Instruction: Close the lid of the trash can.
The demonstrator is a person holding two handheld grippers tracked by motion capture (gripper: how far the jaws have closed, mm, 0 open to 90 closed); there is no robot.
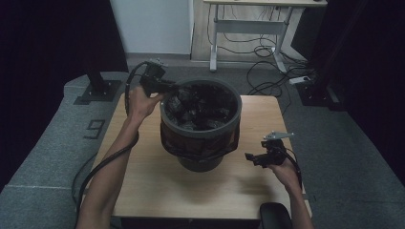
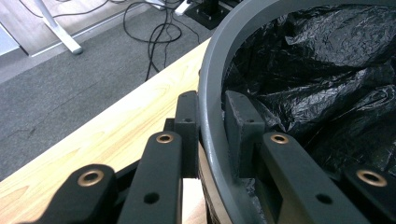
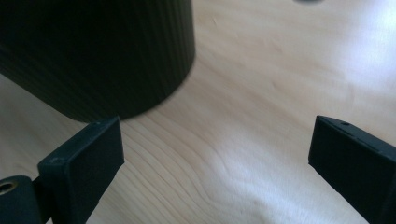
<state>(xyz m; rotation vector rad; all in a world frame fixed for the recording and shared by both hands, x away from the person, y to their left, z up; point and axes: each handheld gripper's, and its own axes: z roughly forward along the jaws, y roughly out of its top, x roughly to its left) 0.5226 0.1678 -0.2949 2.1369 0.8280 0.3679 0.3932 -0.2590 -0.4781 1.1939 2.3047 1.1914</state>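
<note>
A grey round bin (image 1: pixel 200 148) lined with a crumpled black bag (image 1: pixel 200 107) stands in the middle of a wooden table (image 1: pixel 143 181). My left gripper (image 1: pixel 177 88) is shut on the bin's far-left rim. In the left gripper view, one jaw of the left gripper (image 2: pixel 212 114) sits outside the rim (image 2: pixel 219 56) and the other inside against the black bag (image 2: pixel 317 70). My right gripper (image 1: pixel 249 157) hovers to the right of the bin, pointing at its lower side. In the right gripper view the right gripper (image 3: pixel 215 149) stands wide open over bare table (image 3: pixel 280 70), with the bin's dark wall (image 3: pixel 93 51) ahead.
A black rounded object (image 1: pixel 274 214) sits at the table's front right edge. Beyond the table lie grey carpet, loose cables (image 1: pixel 267 71), a desk's white legs (image 1: pixel 215 47) and two black stand bases (image 1: pixel 98 90).
</note>
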